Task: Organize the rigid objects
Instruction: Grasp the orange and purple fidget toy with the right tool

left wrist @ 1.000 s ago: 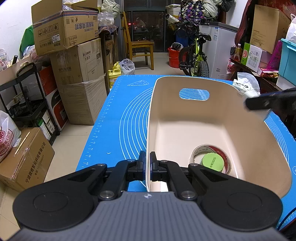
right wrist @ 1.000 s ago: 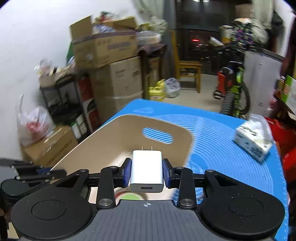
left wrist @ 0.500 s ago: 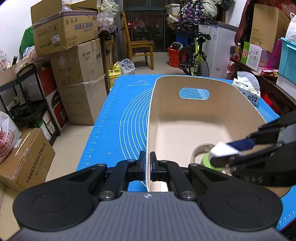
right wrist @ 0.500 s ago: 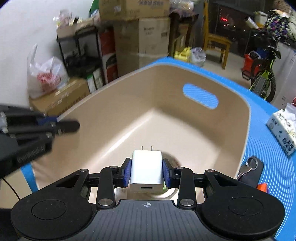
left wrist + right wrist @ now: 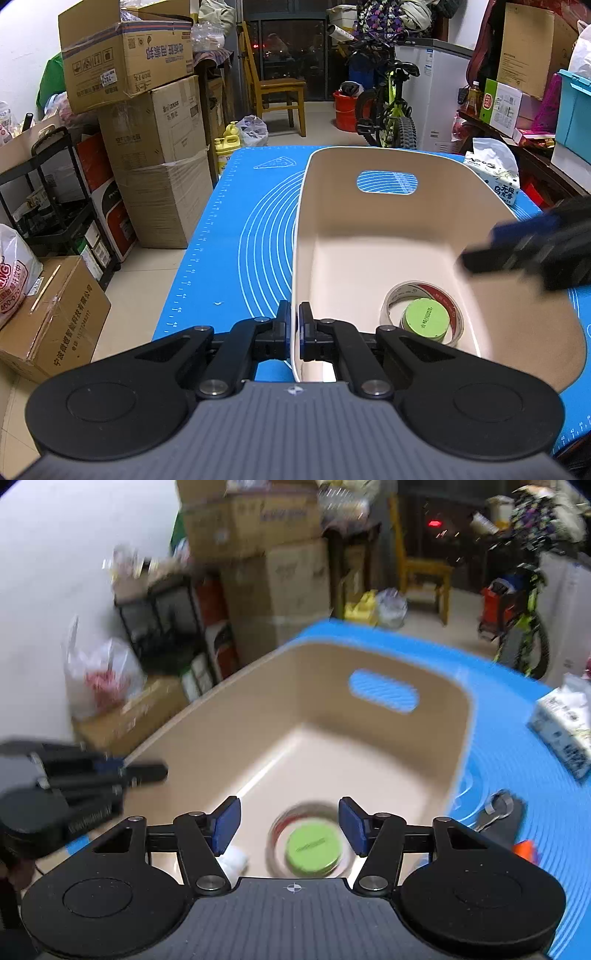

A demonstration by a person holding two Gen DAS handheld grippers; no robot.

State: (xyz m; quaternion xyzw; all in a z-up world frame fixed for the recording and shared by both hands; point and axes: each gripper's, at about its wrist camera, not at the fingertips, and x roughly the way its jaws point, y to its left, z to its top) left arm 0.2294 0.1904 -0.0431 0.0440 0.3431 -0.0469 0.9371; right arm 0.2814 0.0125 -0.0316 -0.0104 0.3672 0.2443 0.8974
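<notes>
A beige bin (image 5: 369,229) stands on the blue mat (image 5: 240,240). My left gripper (image 5: 294,325) is shut on the bin's near left wall, and it shows at the left in the right wrist view (image 5: 147,771). On the bin floor lies a tape roll (image 5: 421,291) with a green round lid (image 5: 426,319) inside it. My right gripper (image 5: 290,823) hangs over the bin, its jaws opening with nothing between them. A white charger (image 5: 232,860) lies on the bin floor below its left finger. In the left wrist view the right gripper (image 5: 480,247) is a blur over the right rim.
A tissue pack (image 5: 565,720) sits on the mat right of the bin. A black key fob with a ring (image 5: 502,812) and a small orange thing (image 5: 524,849) lie near the bin's right side. Stacked cardboard boxes (image 5: 155,122) stand on the floor to the left.
The right gripper opened and let go of the white charger, which now lies on the bin floor. That gripper rose from beside the tape roll toward the right rim. The left gripper kept still.
</notes>
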